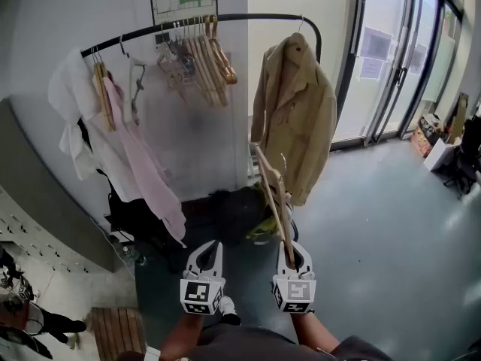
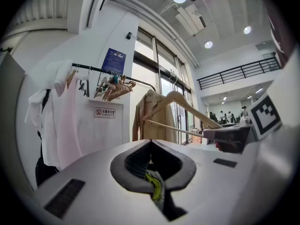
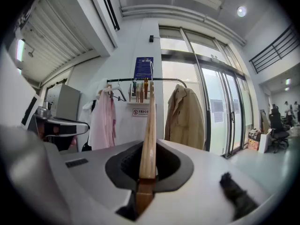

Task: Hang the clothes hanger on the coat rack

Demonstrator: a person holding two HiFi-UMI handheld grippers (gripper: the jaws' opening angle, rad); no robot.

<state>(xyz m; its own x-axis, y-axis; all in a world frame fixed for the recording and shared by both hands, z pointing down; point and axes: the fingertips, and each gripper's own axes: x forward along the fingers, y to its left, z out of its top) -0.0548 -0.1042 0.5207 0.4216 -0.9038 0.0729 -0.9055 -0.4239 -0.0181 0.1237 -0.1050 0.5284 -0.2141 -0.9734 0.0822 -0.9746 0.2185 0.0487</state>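
Your right gripper, fingers clamped on the wooden clothes hanger, held out below the coat rack rail, near the beige coat, your left gripper alongside, fingers closed together, empty.

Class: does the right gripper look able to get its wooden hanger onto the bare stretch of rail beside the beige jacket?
Probably yes: the right gripper holds the hanger facing the rail, and nothing stands between it and the bare stretch left of the jacket.
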